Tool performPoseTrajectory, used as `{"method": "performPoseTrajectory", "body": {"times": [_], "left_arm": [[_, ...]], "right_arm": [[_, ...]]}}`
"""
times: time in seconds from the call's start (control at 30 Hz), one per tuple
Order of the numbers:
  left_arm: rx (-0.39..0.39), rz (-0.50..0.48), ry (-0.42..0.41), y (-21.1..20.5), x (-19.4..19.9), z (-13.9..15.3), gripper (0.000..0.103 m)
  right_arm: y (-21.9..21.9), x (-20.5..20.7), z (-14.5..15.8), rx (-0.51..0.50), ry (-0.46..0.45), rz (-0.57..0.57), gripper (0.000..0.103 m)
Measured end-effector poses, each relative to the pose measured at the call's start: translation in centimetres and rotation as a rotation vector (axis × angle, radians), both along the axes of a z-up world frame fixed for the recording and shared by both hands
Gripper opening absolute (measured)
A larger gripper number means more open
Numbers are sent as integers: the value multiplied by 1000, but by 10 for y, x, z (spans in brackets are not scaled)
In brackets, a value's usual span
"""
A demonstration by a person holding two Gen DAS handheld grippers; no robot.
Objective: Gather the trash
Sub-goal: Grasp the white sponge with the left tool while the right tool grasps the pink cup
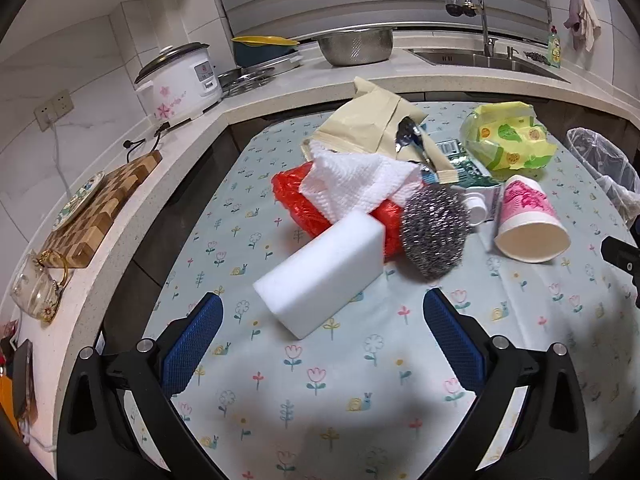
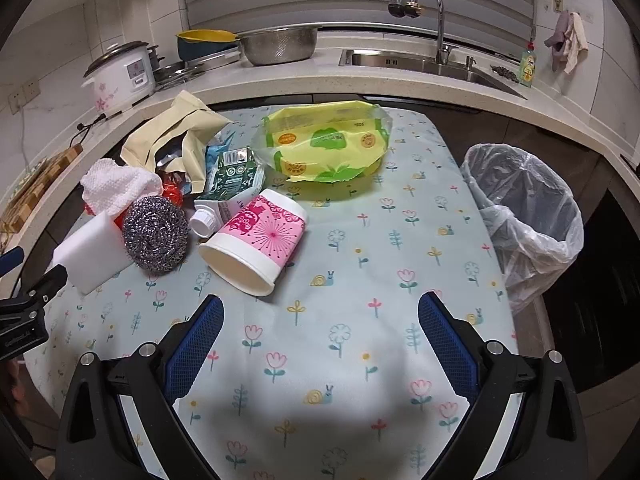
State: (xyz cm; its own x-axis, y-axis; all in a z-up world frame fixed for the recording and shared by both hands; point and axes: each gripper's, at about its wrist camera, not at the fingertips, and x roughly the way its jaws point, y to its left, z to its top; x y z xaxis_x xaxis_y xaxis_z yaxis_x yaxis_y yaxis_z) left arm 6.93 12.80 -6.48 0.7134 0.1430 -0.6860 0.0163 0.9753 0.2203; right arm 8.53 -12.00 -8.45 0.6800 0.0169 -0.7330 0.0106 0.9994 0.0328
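Observation:
Trash is heaped on the flowered table. A white sponge block (image 1: 320, 276) lies nearest my left gripper (image 1: 322, 312), which is open just short of it. Behind it sit a steel scourer (image 1: 436, 232), a red bag (image 1: 296, 196), a white paper towel (image 1: 352, 184), a beige pouch (image 1: 368, 124) and a spoon (image 1: 406, 132). A pink paper cup (image 2: 256, 240) lies on its side ahead and left of my open right gripper (image 2: 320, 312). A yellow-green wrapper (image 2: 328, 144) and a green carton (image 2: 232, 176) lie farther back. The lined bin (image 2: 524, 216) stands off the table's right edge.
A counter wraps the table with a rice cooker (image 1: 180, 80), a cutting board (image 1: 100, 208), a glass cup (image 1: 36, 284), a steel colander (image 2: 280, 44) and a sink (image 2: 424, 60). My left gripper's tip (image 2: 24, 308) shows at the right wrist view's left edge.

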Motion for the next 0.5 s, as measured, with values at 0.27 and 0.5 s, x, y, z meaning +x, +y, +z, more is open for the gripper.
{"method": "performPoseTrajectory", "body": {"times": [0.27, 0.5], "left_arm": [[-50, -80, 33, 41, 25, -34, 96], [-161, -136, 35, 54, 50, -49, 96]], "right_arm": [[29, 35, -32, -34, 60, -16, 83], [39, 58, -40, -55, 64, -39, 71]]}}
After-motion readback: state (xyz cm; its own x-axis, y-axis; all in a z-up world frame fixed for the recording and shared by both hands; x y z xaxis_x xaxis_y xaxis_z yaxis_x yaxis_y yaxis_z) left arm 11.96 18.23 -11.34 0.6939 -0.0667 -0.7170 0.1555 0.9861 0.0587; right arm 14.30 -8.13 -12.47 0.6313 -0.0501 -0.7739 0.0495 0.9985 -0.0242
